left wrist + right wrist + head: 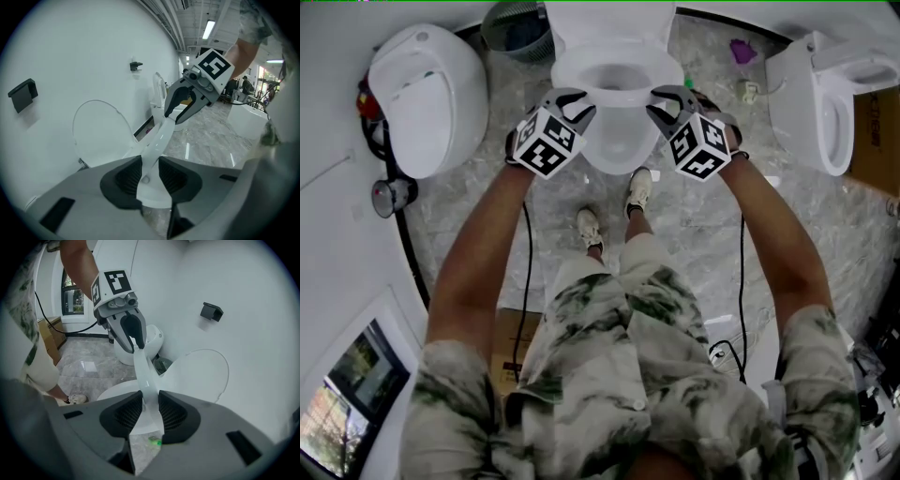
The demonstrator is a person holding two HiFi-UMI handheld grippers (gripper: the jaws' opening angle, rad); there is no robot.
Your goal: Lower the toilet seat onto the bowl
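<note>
Toilet seat [157, 140] caught edge-on between the ribbed fingers [126, 177] of the left gripper [150, 176] on one side rim, and between the fingers [176, 414] of the right gripper [146, 413] on the opposite rim. Both pairs clenched on the thin white plastic, pads flat against it. Appears partway down: tilted above the bowl [614, 145], not yet resting on it, with the lid [101, 136] upright behind, against the wall.

Main hazard, by judgement: slipping. Glossy, narrow rim, little bite for the pads. On any slackening at either side, likely a free fall and a bang on the porcelain, perhaps a cracked seat or a strained hinge.

Second hazard: uneven descent from the two sides, twisting the seat about its hinge and levering it out of the slower grip.

Third: pinching. One finger of each pair apparently on the underside, so at risk of being trapped between seat and bowl if carried all the way down. Best released just short of contact, or slid out sideways.

Further out, little to strike: shoes [639, 190] close to the pedestal, trailing cables [525, 272] beside the legs, waste basket [517, 26] and neighbouring toilets [427, 98] well apart.
</note>
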